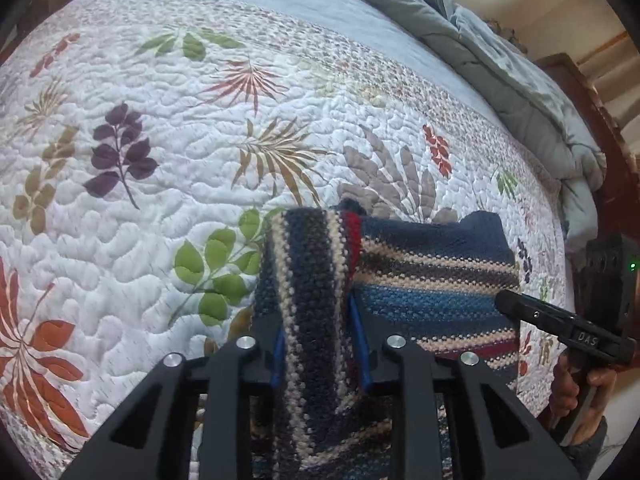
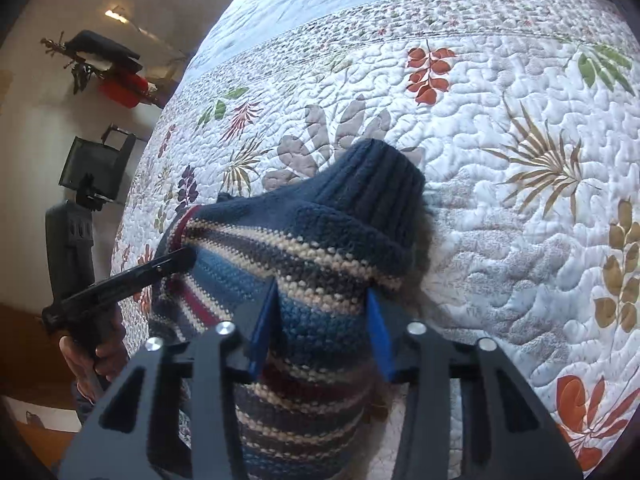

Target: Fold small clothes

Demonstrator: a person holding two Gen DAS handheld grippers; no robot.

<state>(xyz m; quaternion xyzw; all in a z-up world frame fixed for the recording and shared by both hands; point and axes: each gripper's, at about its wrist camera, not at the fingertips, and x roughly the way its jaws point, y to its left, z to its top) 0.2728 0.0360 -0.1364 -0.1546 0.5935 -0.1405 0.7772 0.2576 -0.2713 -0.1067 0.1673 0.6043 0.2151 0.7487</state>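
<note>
A small knitted sweater (image 1: pixel 432 276) with navy, blue, cream and red stripes is held up over a quilted leaf-print bedspread (image 1: pixel 160 140). My left gripper (image 1: pixel 320 344) is shut on a bunched striped part of it. My right gripper (image 2: pixel 320 320) is shut on another part near the navy ribbed cuff (image 2: pixel 376 184). The right gripper also shows in the left wrist view (image 1: pixel 508 300) touching the sweater's right edge. The left gripper shows in the right wrist view (image 2: pixel 180 260) at the sweater's left edge. The sweater's lower part hangs hidden behind the fingers.
A grey-green duvet (image 1: pixel 500 64) is bunched along the far right side of the bed. A wooden bed frame (image 1: pixel 592 120) runs beyond it. In the right wrist view, a wall shelf with a red item (image 2: pixel 120 88) and a dark monitor (image 2: pixel 94 168) stand past the bed's left edge.
</note>
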